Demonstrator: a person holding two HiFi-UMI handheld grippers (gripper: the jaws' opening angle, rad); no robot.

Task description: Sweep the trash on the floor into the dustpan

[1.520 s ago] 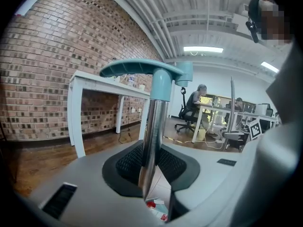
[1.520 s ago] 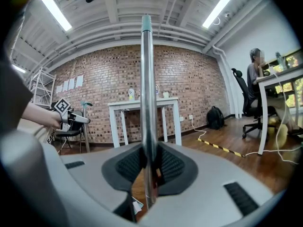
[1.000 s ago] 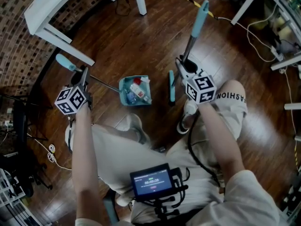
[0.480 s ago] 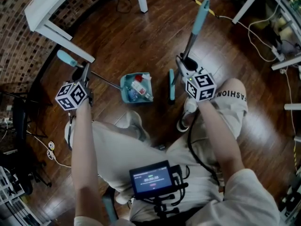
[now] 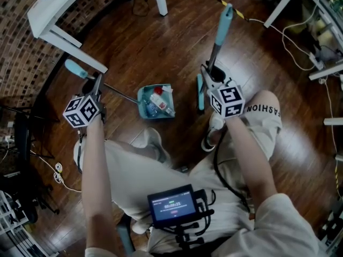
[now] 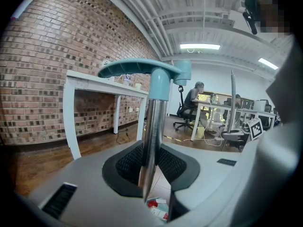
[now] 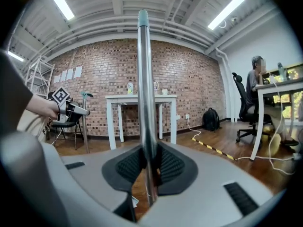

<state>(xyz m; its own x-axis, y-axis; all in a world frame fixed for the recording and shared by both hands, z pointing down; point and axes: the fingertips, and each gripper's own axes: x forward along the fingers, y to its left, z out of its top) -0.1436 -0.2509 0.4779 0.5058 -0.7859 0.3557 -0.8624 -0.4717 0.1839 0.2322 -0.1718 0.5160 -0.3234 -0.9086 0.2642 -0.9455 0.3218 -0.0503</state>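
- The trash (image 5: 159,101), a white bottle with a red cap plus some clear plastic, lies inside the teal dustpan (image 5: 141,96), which sits on the wooden floor (image 5: 161,47) near the middle of the head view
- The dustpan's metal handle (image 5: 115,91) runs from the pan toward 10 o'clock and ends in a teal grip (image 5: 75,68)
- The left gripper (image 6: 150,169) has its jaws pinched on that handle, the black pads pressing the shaft from both sides
- The left forearm (image 5: 96,159) reaches almost straight toward 12 o'clock, with the marker cube (image 5: 82,111) on top of the gripper
- The broom (image 5: 200,92) has its teal head on the floor at the pan's 3 o'clock, just beside it but apart, and its shaft leans toward 1 o'clock
- The right gripper (image 7: 150,169) is clamped on the broom's metal shaft, low on it, with the shaft upright between the pads
- The right forearm (image 5: 246,154) angles up toward 11 o'clock, above a bent knee
- A white table (image 5: 53,15) stands toward 10 o'clock from the dustpan, well apart
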